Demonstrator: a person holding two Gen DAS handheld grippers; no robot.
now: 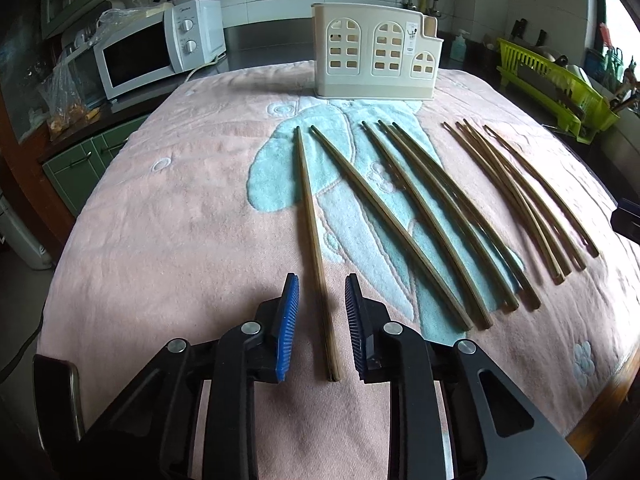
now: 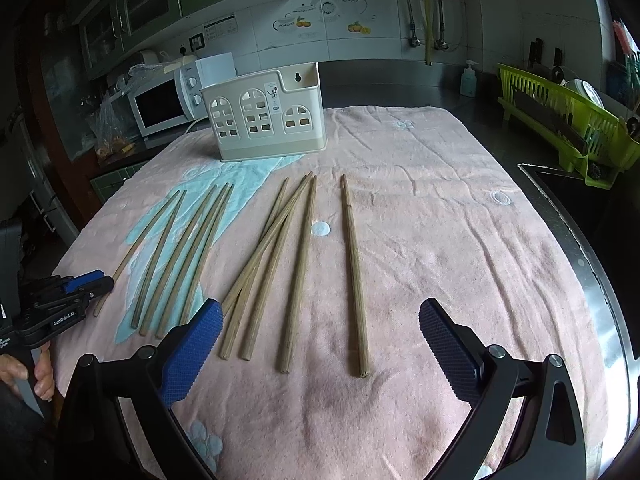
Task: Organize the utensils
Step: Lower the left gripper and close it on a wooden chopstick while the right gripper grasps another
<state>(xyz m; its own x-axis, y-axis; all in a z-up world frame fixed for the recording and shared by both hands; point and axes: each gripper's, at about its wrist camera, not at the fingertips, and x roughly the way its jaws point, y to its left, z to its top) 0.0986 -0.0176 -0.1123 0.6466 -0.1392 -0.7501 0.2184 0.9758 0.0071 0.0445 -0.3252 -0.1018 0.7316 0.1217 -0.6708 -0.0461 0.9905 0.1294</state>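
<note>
On pink towel (image 1: pixel 160 240): leftmost chopstick (image 1: pixel 314 240) between left gripper (image 1: pixel 321 300) pads, untouched, long axis pointing away toward holder (image 1: pixel 376 56); right gripper (image 2: pixel 320 332) released, wide.

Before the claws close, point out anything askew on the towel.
In the right group, one chopstick lies slantwise across its neighbours instead of parallel. The holder stands upright with no chopstick showing in it. Nothing looks spilled or broken.

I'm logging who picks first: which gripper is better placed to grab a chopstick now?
Left. The left gripper already straddles the leftmost chopstick, its pads just off it. The right gripper stands wide open over several chopsticks, centred on none.
</note>
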